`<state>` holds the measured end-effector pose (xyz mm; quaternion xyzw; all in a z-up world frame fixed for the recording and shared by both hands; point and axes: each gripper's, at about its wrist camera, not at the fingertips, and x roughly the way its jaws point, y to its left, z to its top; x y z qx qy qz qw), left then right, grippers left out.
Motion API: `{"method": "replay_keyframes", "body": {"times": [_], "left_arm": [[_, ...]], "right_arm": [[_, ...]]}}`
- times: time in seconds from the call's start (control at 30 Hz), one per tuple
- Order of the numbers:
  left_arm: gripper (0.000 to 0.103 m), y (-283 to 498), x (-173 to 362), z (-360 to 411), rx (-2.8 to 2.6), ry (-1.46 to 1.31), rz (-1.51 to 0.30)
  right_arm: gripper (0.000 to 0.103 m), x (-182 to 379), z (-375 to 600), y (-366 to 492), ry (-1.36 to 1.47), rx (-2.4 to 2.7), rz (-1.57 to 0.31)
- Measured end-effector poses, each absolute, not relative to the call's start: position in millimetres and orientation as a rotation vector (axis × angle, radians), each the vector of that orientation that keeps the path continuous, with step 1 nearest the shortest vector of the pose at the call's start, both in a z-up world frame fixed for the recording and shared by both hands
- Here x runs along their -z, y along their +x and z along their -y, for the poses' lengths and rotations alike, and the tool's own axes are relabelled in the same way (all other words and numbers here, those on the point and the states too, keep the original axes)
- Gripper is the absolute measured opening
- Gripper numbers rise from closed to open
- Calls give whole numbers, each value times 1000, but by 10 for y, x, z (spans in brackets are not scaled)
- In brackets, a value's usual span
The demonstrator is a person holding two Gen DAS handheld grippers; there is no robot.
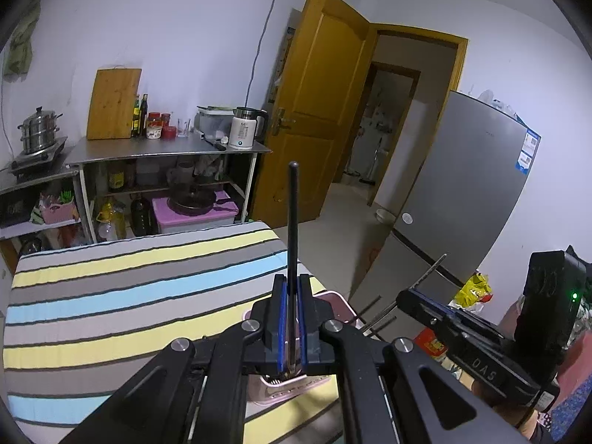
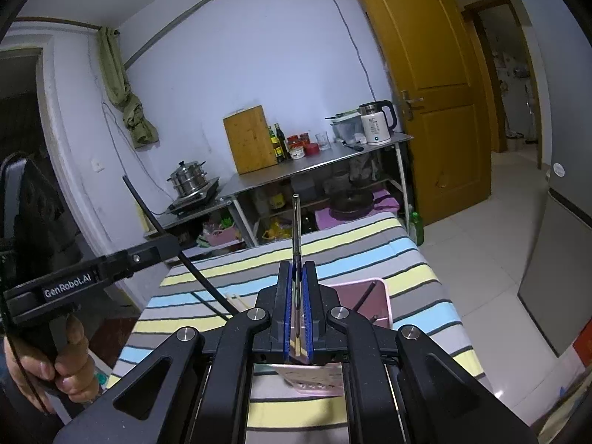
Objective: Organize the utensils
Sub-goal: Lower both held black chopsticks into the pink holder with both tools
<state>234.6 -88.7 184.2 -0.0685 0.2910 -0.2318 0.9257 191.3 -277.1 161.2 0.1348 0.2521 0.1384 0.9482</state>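
Left wrist view: the left tool is closed on a slim black utensil handle, its blue pads pinching the shaft so that it stands nearly upright above the fingers. Below and just behind the fingers sits a pink utensil basket on the bench, which is covered by a cloth striped in grey, yellow and blue. At the right edge the right tool reaches in from the side, clamped on a thin metal utensil that slants up and to the right. A few dark sticks poke out near the basket's right rim. Farther back stand a steel shelf unit with a wooden cutting board, a white kettle and a steamer pot, then a yellow door and a grey fridge.

Right wrist view: the right tool is closed on a thin metal utensil, seen edge-on and pointing straight up between the blue pads. The pink utensil basket lies just beyond the fingers, to their right, on the striped bench, with a dark stick leaning inside it. At the left a hand grips the handle of the left tool, whose black utensil handle slants across the picture. Pale chopsticks lie on the cloth beside it.
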Motion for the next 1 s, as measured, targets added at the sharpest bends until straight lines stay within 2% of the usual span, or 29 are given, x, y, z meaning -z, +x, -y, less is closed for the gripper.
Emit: {"method": "replay_keyframes", "body": {"times": [0.67,1.0], "left_arm": [[5,2601,-1016,1004,470,-122,-750],[6,2571,-906,994,470,-106,-758]], "right_arm": [[5,-952,2557,2180,259,-289,-661],[6,-829,2561,2196,267,-281,-702]]}}
